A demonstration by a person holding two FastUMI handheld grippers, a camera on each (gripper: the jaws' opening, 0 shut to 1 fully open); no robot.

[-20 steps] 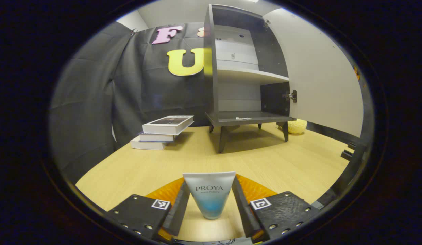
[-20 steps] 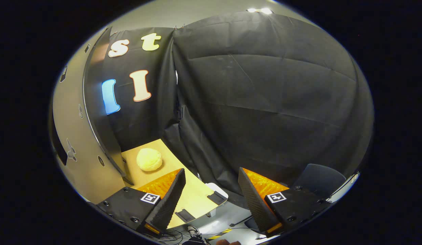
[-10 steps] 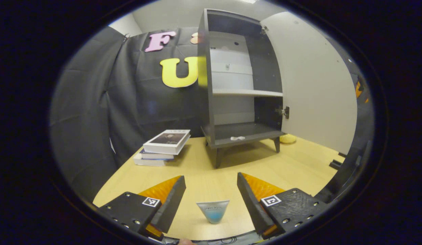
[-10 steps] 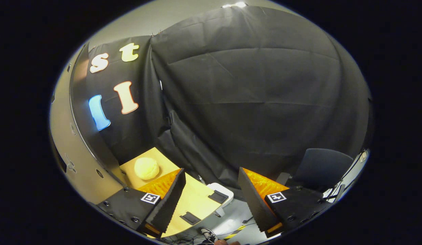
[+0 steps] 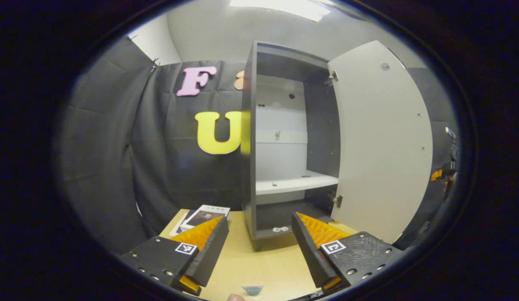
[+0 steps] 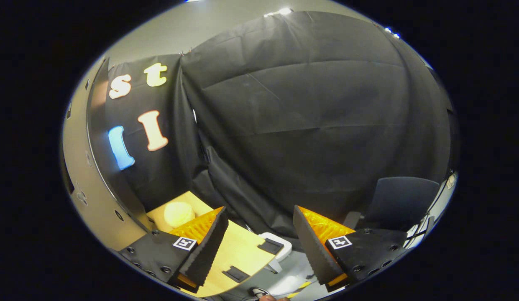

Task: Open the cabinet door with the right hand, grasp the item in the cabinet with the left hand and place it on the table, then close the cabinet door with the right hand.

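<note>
The cabinet [image 5: 284,138] stands open with a small white bit [image 5: 280,229] on its floor; the tube [image 5: 252,289] sits on the table [image 5: 263,263], its axis unclear; both grippers [image 5: 259,246] [image 6: 259,242] gape, released.

Table [image 5: 267,267] carries cabinet [image 5: 284,146], books [image 5: 200,217], tube [image 5: 252,289].

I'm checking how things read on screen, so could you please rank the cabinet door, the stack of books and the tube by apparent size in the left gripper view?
1. Cabinet door, open, by far the largest.
2. Stack of books, partly hidden behind a finger.
3. Tube, a sliver at the bottom edge; it is cut off, so its true size is unsure.
</note>
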